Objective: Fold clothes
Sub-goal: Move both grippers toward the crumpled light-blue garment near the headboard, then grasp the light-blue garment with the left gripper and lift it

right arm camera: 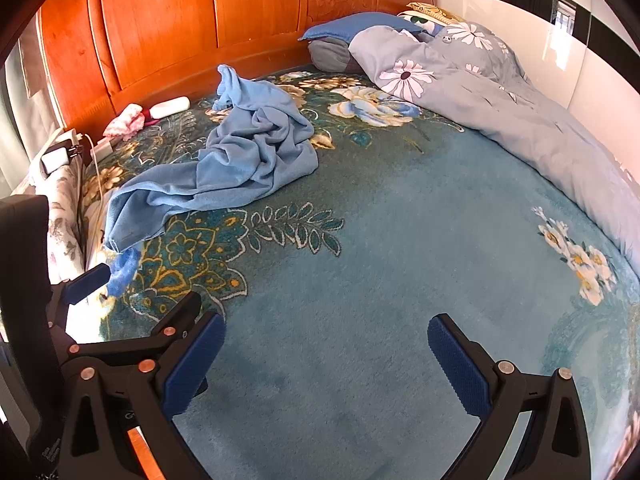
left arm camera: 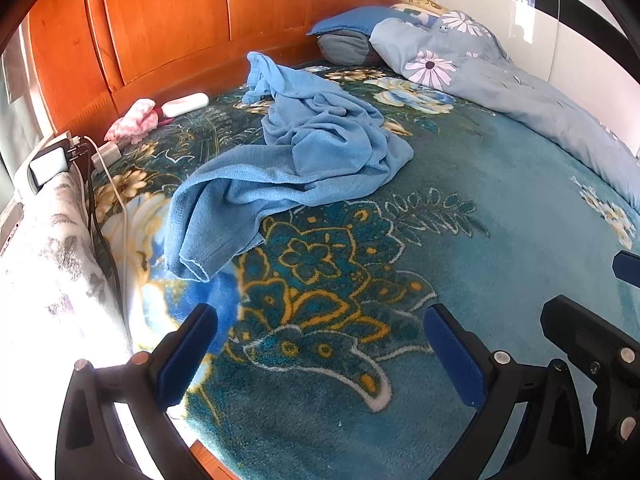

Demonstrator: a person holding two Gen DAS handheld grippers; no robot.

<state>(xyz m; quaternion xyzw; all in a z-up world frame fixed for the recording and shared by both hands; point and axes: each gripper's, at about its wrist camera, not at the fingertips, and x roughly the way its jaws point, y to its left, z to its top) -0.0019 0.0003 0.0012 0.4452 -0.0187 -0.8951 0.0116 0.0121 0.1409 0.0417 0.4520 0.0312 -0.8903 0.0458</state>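
Observation:
A light blue garment (left arm camera: 296, 156) lies crumpled on the teal floral blanket (left arm camera: 480, 240), stretching from near the headboard toward the bed's left edge; the right wrist view shows the same light blue garment (right arm camera: 240, 156) at upper left. My left gripper (left arm camera: 320, 344) hovers open over the blanket's near part, short of the garment's hem, with nothing between its blue pads. My right gripper (right arm camera: 326, 356) is open too, empty, over plain teal blanket (right arm camera: 400, 260) to the garment's right. Part of the right gripper shows at the left view's right edge.
An orange wooden headboard (left arm camera: 180, 20) runs along the far side. A grey floral quilt (left arm camera: 500, 88) and pillows (left arm camera: 348, 36) lie at the far right by the wall. Chargers and cables (left arm camera: 60, 160), a white tube (left arm camera: 186, 103) and a pink cloth (left arm camera: 134, 122) sit at the left.

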